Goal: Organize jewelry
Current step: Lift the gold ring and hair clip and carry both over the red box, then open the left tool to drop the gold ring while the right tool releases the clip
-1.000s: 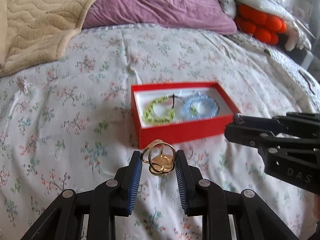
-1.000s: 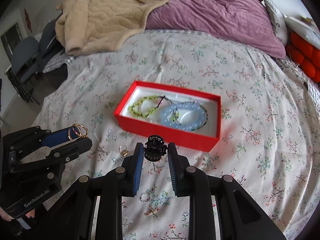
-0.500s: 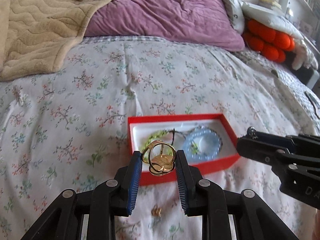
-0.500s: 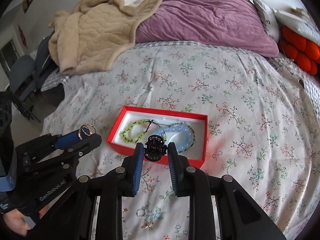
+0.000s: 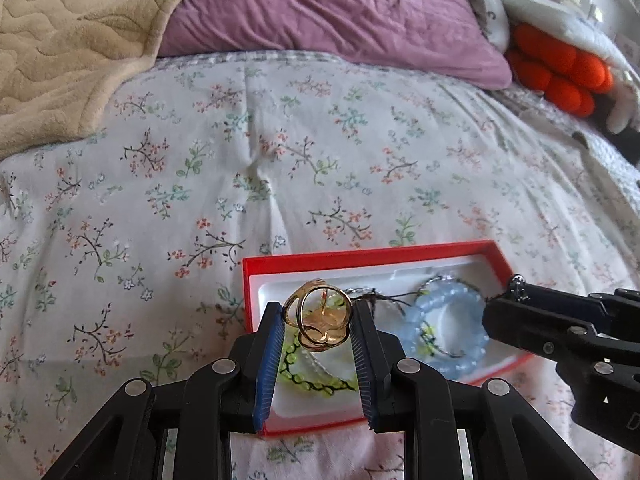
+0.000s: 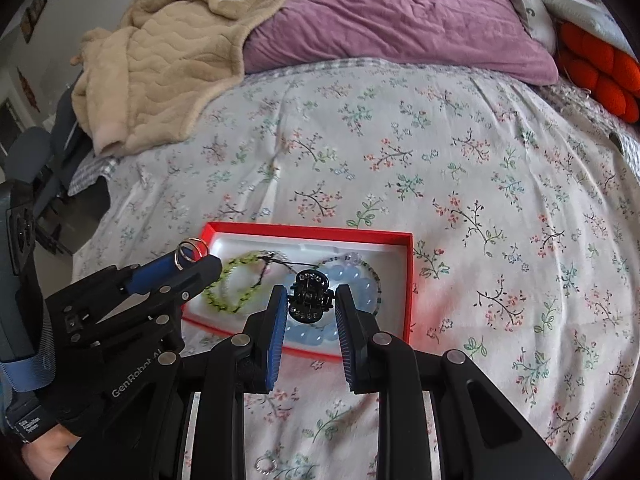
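Green bracelet partly behind left gripper; red box's near corner hidden.

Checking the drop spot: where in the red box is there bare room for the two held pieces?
Red box: crowded mid-tray, where green bracelet and blue bracelet lie. Bare white lining runs along the far wall; bedspread beyond is open.
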A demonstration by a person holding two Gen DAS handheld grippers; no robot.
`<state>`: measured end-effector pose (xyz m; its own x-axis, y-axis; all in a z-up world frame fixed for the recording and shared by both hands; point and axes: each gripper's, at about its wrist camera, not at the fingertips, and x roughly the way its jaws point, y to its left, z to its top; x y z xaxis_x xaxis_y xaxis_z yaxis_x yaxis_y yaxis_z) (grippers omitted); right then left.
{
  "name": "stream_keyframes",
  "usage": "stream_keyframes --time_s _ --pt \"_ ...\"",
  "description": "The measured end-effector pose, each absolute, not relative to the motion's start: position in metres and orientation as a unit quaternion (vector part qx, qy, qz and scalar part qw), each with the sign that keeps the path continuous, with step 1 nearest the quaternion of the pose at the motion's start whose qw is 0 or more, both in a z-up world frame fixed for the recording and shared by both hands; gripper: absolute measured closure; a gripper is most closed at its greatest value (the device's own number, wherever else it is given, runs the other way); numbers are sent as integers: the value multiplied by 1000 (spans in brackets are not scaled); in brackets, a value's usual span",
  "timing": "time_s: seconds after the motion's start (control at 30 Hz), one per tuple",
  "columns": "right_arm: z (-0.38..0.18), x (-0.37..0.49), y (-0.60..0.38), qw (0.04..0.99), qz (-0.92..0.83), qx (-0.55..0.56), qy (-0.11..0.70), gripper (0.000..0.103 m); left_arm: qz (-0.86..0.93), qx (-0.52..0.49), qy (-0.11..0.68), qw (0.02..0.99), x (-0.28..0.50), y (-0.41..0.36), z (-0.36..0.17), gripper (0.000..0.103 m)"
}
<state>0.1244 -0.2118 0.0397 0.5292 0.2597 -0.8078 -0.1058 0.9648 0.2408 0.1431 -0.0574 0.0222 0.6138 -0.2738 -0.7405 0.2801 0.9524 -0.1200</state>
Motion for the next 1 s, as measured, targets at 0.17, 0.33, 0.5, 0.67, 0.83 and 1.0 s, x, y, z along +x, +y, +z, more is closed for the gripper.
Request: stream_keyframes --time_s 0.17,0.33,0.5,0.67,0.83,1.0 --pt "26 134 -217 864 92 89 487 77 -143 8 419 897 151 -56 12 75" --pt "18 138 -221 860 84 94 494 77 -142 14 417 898 152 -59 10 75" --pt "16 139 -223 859 83 96 496 77 -145 14 422 895 153 -58 12 72" --pt "15 139 -224 858 81 95 497 77 -152 23 416 896 146 -60 17 60" --pt "13 139 -223 856 83 96 502 77 -145 48 407 901 138 -64 21 55" --pt "10 140 -225 849 87 107 510 76 -141 55 409 900 134 -59 23 54"
